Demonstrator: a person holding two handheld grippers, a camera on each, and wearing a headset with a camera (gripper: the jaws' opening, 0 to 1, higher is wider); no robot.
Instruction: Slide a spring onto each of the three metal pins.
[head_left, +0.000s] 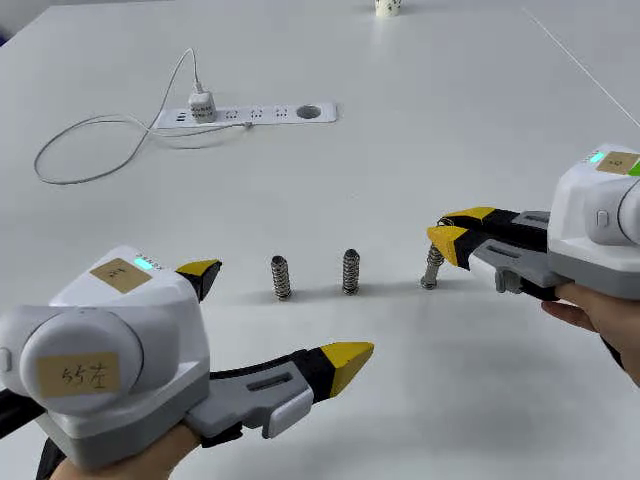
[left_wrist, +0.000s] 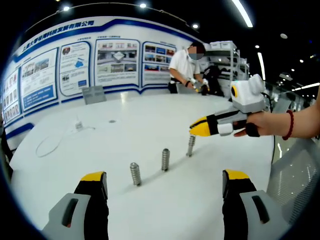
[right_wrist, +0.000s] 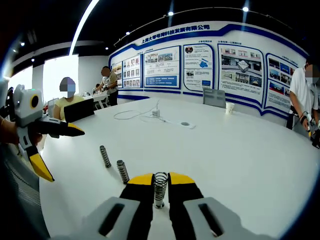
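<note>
Spring one (head_left: 281, 277) and spring two (head_left: 350, 271) are shown fully seated on their upright pins, side by side on the white table (head_left: 420, 140). The third spring (right_wrist: 160, 186) is clasped between the closed jaws of the right gripper (head_left: 440, 230) over the third pin (right_wrist: 159, 204), seemingly partly slid down; seating and release are judged outstanding. The left gripper (head_left: 290, 308) is held spread, empty.

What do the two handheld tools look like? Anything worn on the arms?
The left tool and right tool match: white boxy housings, grey trigger grips, black jaws with yellow tips. Each has tan tape labels and a lit green light on top. A red bracelet circles the right wrist.
</note>
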